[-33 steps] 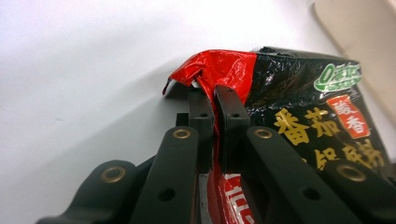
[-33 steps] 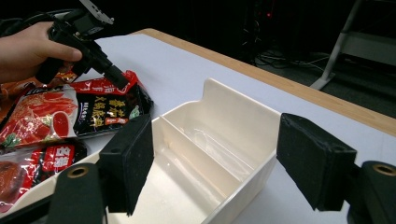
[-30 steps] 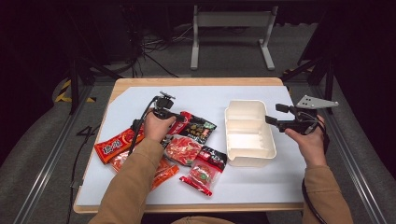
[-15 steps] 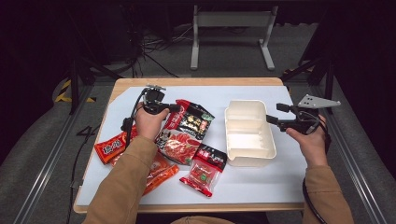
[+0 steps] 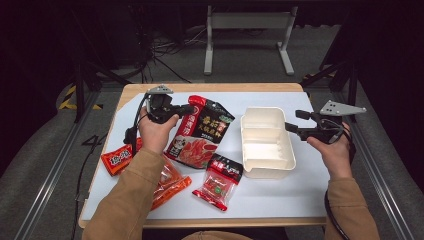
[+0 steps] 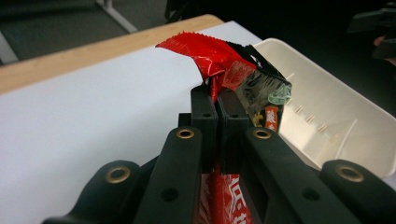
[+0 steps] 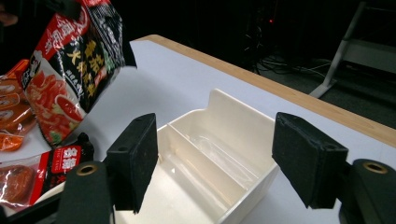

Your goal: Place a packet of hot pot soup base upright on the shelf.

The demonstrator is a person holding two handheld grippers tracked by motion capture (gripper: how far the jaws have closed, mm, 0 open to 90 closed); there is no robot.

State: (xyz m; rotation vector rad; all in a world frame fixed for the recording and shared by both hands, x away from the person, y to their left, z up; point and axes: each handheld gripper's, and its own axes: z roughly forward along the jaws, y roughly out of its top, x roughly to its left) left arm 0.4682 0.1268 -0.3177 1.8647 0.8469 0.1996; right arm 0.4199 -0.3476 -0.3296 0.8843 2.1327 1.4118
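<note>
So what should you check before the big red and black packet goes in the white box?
1. Left gripper pinches the big packet by its top edge: ok.
2. Packet lifted off the table: ok.
3. White box has room; both compartments look empty: ok.
4. Right gripper by the box with jaws apart, holding nothing: ok.
5. Packet fits inside the box: cannot tell.
6. Small red packet touches the box's near corner: cannot tell.

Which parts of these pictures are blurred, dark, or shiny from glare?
High view: the white mat is evenly lit, the floor around is nearly black. Left gripper view: the near gripper arms are soft, and the large red-and-black packet shows foil glare. Right gripper view: the white container is sharp, the background dark.
</note>
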